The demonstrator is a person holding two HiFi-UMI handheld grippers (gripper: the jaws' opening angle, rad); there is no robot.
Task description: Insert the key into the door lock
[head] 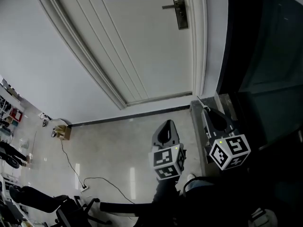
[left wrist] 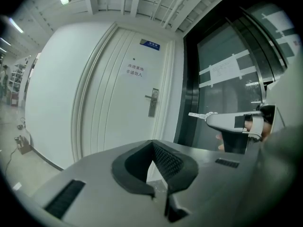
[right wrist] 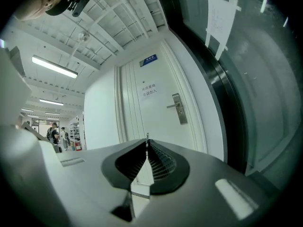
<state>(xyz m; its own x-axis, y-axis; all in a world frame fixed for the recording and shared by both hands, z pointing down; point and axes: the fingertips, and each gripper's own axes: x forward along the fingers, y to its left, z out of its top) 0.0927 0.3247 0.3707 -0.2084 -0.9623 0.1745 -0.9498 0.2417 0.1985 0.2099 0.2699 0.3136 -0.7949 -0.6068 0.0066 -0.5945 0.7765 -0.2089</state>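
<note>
The white door [head: 142, 46] carries a metal lock plate with a lever handle [head: 179, 7] high at its right side; this lock [left wrist: 152, 102] also shows in the left gripper view, and as the lock [right wrist: 179, 109] in the right gripper view. My right gripper [head: 206, 109] is shut on a thin silver key [left wrist: 199, 114], whose blade sticks out past the jaws toward the door. Edge-on, the key [right wrist: 147, 138] shows between the right pads, well short of the lock. My left gripper [head: 168, 123] is beside and left of it, shut, with nothing held.
Dark glass panelling [head: 265, 56] stands right of the door frame. A small cardboard box [head: 62, 132] and a trailing cable [head: 75, 171] lie on the glossy floor at left, with a black chair [head: 38, 200] near the bottom-left corner. People stand far down the corridor [right wrist: 57, 135].
</note>
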